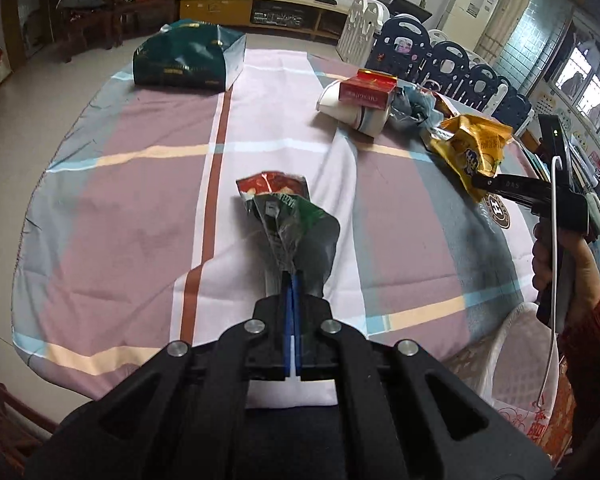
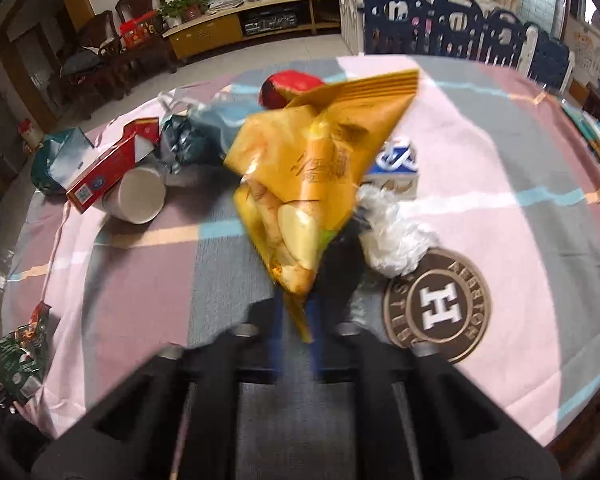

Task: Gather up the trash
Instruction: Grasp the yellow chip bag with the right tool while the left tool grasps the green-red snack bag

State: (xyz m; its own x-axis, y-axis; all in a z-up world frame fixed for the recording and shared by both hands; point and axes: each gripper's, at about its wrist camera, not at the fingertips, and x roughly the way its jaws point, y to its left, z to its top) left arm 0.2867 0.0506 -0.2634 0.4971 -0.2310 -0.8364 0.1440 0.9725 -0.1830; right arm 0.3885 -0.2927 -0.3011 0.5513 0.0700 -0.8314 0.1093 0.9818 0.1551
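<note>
My left gripper (image 1: 292,276) is shut on a crumpled green and red snack wrapper (image 1: 288,216) and holds it above the plaid tablecloth (image 1: 140,184). My right gripper (image 2: 298,312) is shut on a yellow chip bag (image 2: 312,168) and holds it off the table; it also shows in the left wrist view (image 1: 472,148) at the right. On the table lie a red carton (image 1: 366,88) on a white paper cup (image 1: 352,114), a dark crumpled wrapper (image 2: 188,144), a white crumpled plastic (image 2: 392,232), and a blue and white pack (image 2: 396,164).
A dark green paper bag (image 1: 188,56) stands at the table's far left. A round brown coaster (image 2: 436,304) lies near the right gripper. Blue and white plastic fence panels (image 1: 440,56) stand behind the table. A white chair (image 1: 516,356) is at the right edge.
</note>
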